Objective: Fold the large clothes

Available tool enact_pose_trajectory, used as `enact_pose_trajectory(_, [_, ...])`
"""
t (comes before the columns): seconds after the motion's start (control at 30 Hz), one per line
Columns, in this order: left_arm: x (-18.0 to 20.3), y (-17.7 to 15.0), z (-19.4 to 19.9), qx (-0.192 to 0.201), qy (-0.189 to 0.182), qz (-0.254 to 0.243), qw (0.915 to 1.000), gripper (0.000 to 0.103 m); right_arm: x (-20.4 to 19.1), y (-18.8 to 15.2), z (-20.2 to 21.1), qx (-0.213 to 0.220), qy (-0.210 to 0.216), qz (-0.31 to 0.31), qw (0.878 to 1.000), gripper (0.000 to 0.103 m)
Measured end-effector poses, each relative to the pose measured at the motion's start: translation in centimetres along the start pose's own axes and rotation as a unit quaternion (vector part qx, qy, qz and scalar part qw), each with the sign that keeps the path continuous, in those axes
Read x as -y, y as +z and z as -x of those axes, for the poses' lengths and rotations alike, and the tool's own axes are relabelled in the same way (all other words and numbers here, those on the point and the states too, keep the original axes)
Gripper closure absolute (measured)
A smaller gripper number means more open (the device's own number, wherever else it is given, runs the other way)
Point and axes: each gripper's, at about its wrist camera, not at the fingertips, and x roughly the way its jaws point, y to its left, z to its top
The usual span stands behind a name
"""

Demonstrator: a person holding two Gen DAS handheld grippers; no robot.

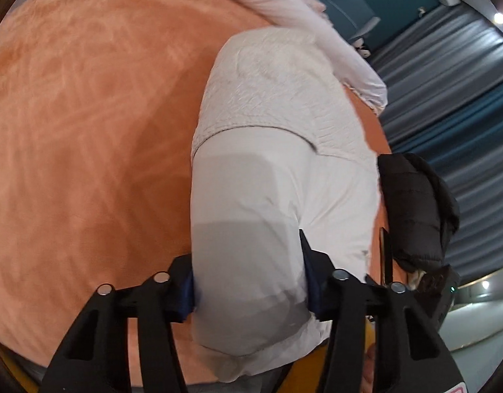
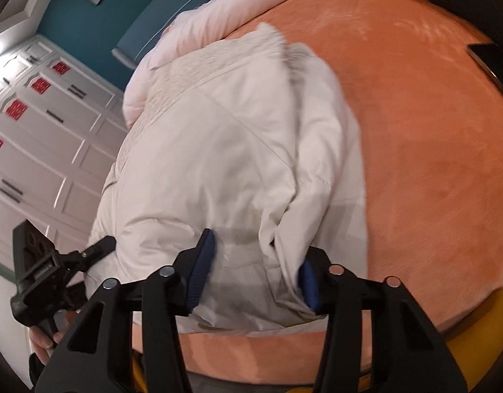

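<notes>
A white padded jacket [image 1: 277,170] lies folded lengthwise on the orange bed cover [image 1: 87,131], its textured knit part [image 1: 277,91] at the far end. My left gripper [image 1: 248,281] holds the jacket's near end, with the thick fold filling the gap between its blue pads [image 1: 187,294]. In the right wrist view the same jacket [image 2: 235,137] lies bunched, and my right gripper [image 2: 256,275] grips a gathered fold at its near hem. The left gripper [image 2: 97,245] shows there at the jacket's left edge, held by a hand [image 2: 45,337].
A pale pink duvet [image 2: 218,9] is piled at the bed's head. A black puffer jacket [image 1: 415,203] and a dark flat device [image 2: 487,59] lie on the bed to the right. White wardrobe doors [image 2: 38,131] stand to the left, grey-blue curtains [image 1: 447,98] to the right.
</notes>
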Motion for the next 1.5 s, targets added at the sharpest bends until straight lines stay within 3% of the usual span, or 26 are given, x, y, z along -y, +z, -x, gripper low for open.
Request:
enact_pose_trajectory(0.23, [-4.6, -4.2, 6.4, 0.005, 0.056, 0.004, 0.9984, 0.056, -5.3, -5.3, -1.5, -0.059, 0.037, 0.073, 0.995, 0.059])
enact_pose_trajectory(0.43, [-8.4, -7.9, 8.7, -0.001, 0.073, 0.045, 0.9963, 0.05, -7.0, -8.2, -2.2, -0.1, 0.018, 0.109, 0.989, 0.057])
enact_pose_trajectory(0.57, [-5.8, -7.8, 10.7, 0.033, 0.133, -0.01, 0.9905, 0.049, -6.7, -7.7, 1.0, -0.057, -0.02, 0.094, 0.994, 0.054])
enact_pose_trajectory(0.63, [-3.3, -7.8, 12.4, 0.077, 0.185, -0.072, 0.9772, 0.051, -7.1, -7.2, 3.1, -0.019, -0.027, 0.093, 0.995, 0.052])
enact_pose_trajectory(0.7, [-1.2, -7.4, 13.3, 0.102, 0.209, -0.113, 0.966, 0.043, -8.5, -6.9, 4.4, 0.007, -0.019, 0.104, 0.994, 0.046])
enact_pose_trajectory(0.83, [0.1, -7.1, 13.4, 0.112, 0.211, -0.127, 0.9628, 0.043, -10.6, -7.0, 2.7, -0.016, 0.01, 0.124, 0.992, 0.044])
enact_pose_trajectory(0.97, [0.2, -7.2, 12.8, 0.106, 0.214, -0.122, 0.9633, 0.043, -10.2, -8.6, -0.4, -0.072, -0.02, 0.142, 0.987, 0.043])
enact_pose_trajectory(1.2, [-0.2, -7.8, 11.9, 0.094, 0.223, -0.125, 0.9623, 0.043, -7.9, -8.5, -0.4, -0.083, 0.013, 0.082, 0.993, 0.043])
enact_pose_trajectory(1.37, [-0.4, -8.2, 11.2, 0.086, 0.229, -0.122, 0.962, 0.043, -7.8, -8.5, 0.1, -0.077, 0.018, 0.082, 0.993, 0.041])
enact_pose_trajectory(1.4, [-0.6, -8.3, 10.8, 0.081, 0.232, -0.12, 0.9618, 0.043, -8.0, -8.4, -0.4, -0.082, 0.02, 0.08, 0.993, 0.042])
enact_pose_trajectory(1.43, [-1.0, -8.4, 10.4, 0.076, 0.235, -0.116, 0.9621, 0.043, -8.2, -8.4, -1.1, -0.088, 0.027, 0.077, 0.993, 0.05])
enact_pose_trajectory(1.47, [-1.2, -8.5, 10.1, 0.072, 0.237, -0.113, 0.9624, 0.043, -8.0, -8.3, -1.1, -0.095, 0.041, 0.073, 0.992, 0.077])
enact_pose_trajectory(1.5, [-1.5, -8.6, 9.8, 0.066, 0.238, -0.107, 0.9631, 0.043, -8.4, -8.0, -1.0, -0.103, 0.061, 0.07, 0.99, 0.095])
